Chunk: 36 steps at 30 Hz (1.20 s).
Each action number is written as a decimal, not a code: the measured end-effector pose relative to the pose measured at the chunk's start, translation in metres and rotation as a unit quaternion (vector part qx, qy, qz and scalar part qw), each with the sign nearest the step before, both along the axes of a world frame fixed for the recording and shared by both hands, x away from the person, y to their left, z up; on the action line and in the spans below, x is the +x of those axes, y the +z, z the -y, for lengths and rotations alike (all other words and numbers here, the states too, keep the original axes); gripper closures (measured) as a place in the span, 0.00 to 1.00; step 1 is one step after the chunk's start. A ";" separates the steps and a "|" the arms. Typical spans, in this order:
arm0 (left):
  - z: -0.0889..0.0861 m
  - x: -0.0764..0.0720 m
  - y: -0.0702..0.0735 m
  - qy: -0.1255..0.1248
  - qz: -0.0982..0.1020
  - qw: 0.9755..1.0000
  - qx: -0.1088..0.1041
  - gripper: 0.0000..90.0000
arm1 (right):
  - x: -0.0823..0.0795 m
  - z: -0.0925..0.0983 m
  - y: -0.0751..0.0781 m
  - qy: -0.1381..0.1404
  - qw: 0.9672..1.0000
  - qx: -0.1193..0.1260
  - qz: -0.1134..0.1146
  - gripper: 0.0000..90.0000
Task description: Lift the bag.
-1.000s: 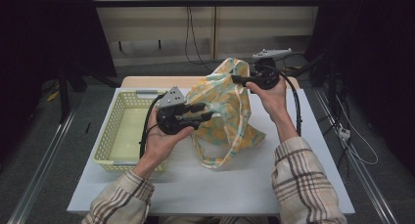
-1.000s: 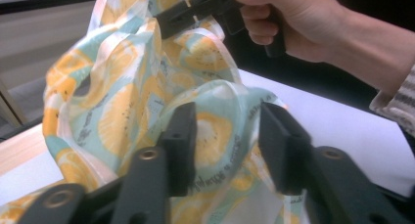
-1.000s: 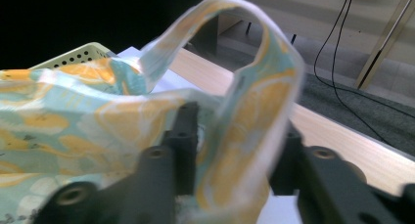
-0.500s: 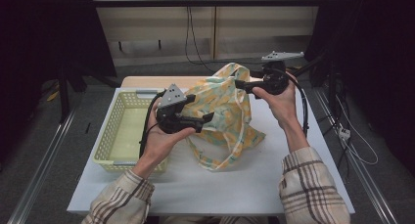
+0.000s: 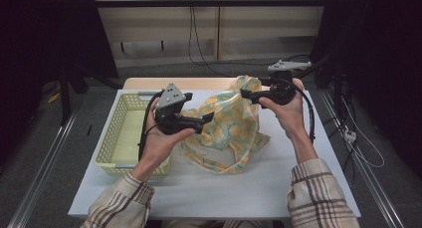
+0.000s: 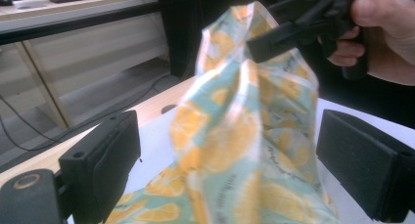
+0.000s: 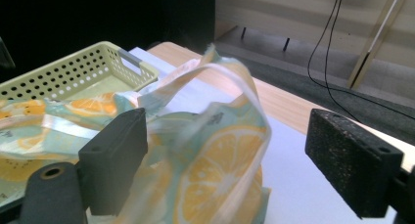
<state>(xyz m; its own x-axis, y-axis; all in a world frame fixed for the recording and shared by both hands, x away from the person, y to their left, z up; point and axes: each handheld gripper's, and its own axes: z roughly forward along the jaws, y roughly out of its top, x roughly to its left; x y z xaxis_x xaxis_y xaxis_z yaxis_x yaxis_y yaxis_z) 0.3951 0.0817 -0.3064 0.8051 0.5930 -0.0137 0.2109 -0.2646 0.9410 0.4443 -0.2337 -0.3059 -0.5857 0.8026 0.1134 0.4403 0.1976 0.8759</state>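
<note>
Both grippers have just been opening: the left gripper (image 5: 208,119) and right gripper (image 5: 245,94) stand released, the orange-print bag (image 5: 226,126) slumping between them on the white table (image 5: 259,188). A perforated yellow basket (image 5: 115,138) sits beside the bag, at its left.

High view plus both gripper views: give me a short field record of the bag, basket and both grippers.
bag: orange-print bag, slumped on the table, right of the basket
basket: yellow perforated basket, on the table's left part
left gripper: left gripper, jaws open, have just been opening, bag cloth between them, pads apart from it
right gripper: right gripper, jaws open, have just been opening, bag's top edge between them
</note>
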 end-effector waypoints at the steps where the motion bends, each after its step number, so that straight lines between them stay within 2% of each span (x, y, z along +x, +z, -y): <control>1: -0.001 0.000 0.000 0.000 0.001 1.000 0.001 0.10 | -0.001 0.001 0.000 -0.002 1.000 -0.001 -0.001 0.17; 4: -0.002 0.001 -0.001 0.002 -0.005 1.000 0.007 0.10 | -0.005 0.005 -0.001 -0.009 1.000 -0.003 0.001 0.16; 6: -0.004 0.000 -0.001 0.009 -0.007 1.000 0.003 0.10 | -0.008 0.009 -0.002 -0.013 1.000 -0.003 0.004 0.14; 10: -0.008 -0.003 0.001 0.006 -0.005 1.000 0.001 0.07 | -0.013 0.016 -0.006 -0.022 1.000 -0.005 -0.001 0.12; 14: -0.013 -0.003 0.000 0.012 -0.007 1.000 0.007 0.06 | -0.022 0.022 -0.005 -0.027 1.000 -0.003 0.010 0.12; 24: -0.028 -0.012 -0.006 0.013 -0.011 1.000 0.016 0.05 | -0.048 0.028 -0.003 -0.023 0.999 -0.003 0.024 0.12; 27: -0.034 -0.015 -0.007 0.018 -0.015 1.000 0.021 0.05 | -0.055 0.028 -0.005 -0.022 1.000 0.002 0.013 0.12; 29: -0.036 -0.017 -0.010 0.028 -0.024 0.999 0.033 0.05 | -0.058 0.029 -0.007 -0.024 1.000 -0.004 0.011 0.12; 32: -0.038 -0.021 -0.018 0.024 -0.033 0.998 0.045 0.05 | -0.064 0.032 -0.013 -0.026 1.000 0.006 0.007 0.12; 34: -0.041 -0.023 -0.021 0.024 -0.037 0.998 0.037 0.05 | -0.067 0.033 -0.019 -0.029 1.000 0.001 0.007 0.11; 36: -0.046 -0.025 -0.022 0.027 -0.038 0.998 0.038 0.05 | -0.071 0.034 -0.024 -0.029 1.000 0.000 0.005 0.11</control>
<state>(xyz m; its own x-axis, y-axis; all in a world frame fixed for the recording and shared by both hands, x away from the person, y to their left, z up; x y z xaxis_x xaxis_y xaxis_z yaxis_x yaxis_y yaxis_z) 0.3704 0.1279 -0.3286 0.7706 0.6368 -0.0267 0.2965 -0.3211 0.8995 0.3735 -0.2676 -0.3301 -0.5390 0.8354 0.1073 0.4427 0.1726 0.8799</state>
